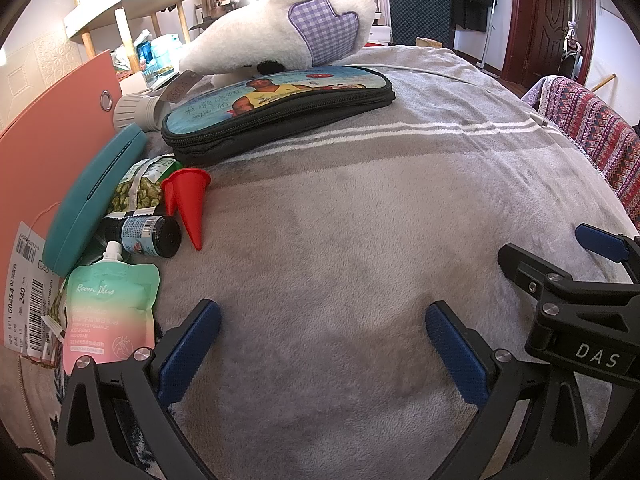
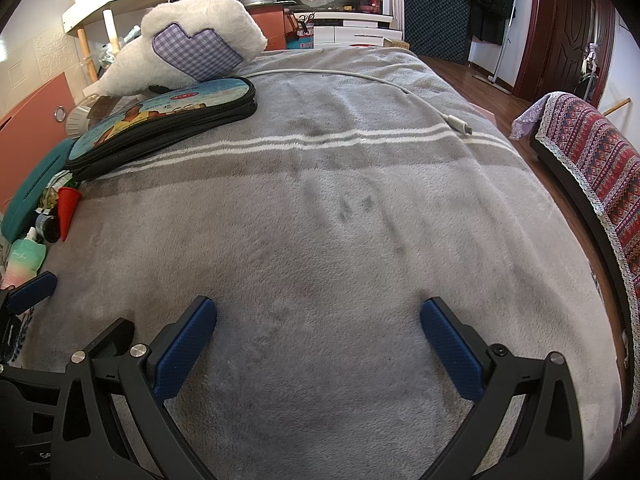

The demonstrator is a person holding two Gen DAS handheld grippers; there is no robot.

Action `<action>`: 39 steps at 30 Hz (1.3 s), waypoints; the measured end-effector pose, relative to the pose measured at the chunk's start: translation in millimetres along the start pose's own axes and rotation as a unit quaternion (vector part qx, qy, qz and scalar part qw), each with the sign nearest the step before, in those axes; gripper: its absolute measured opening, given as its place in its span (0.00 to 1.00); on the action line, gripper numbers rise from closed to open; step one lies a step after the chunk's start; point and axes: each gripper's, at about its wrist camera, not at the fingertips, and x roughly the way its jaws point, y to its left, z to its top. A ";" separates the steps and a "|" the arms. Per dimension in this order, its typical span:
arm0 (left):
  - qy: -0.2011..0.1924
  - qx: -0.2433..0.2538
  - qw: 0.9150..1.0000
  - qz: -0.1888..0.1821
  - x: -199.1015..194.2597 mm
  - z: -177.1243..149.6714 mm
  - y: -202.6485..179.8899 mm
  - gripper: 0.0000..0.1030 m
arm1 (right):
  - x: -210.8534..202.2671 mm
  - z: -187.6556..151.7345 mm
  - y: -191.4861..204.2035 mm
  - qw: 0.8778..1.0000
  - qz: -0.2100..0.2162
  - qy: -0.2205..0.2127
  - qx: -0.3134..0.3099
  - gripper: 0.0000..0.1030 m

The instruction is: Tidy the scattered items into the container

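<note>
The left gripper hung wide open over the grey blanket, nothing between its blue pads, with the right gripper just beside it at the right edge. Off to the left lay a huddle of things: a red cone tipped on its side, touching a small dark bottle, a pastel pouch nearest the camera and a teal case against a pink box. Farther back a printed zip pouch lay flat with a white plush toy resting on its far edge.

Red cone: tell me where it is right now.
The red cone lies on the grey blanket at the left of both views, tip toward the camera, just below the black zip pouch and beside the small dark bottle.
</note>
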 end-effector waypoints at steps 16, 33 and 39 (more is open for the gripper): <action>0.000 -0.001 1.000 0.000 -0.2 -0.5 0.2 1.00 | 0.6 -0.5 -0.3 1.000 0.000 0.000 0.000 1.00; 0.000 -0.002 1.000 0.002 0.2 -0.4 -0.3 1.00 | 2.1 -2.1 -0.8 1.000 0.000 0.000 0.000 1.00; 0.000 -0.002 1.000 0.002 0.2 -0.4 -0.4 1.00 | 1.2 -1.0 -0.6 1.000 0.000 0.000 0.000 1.00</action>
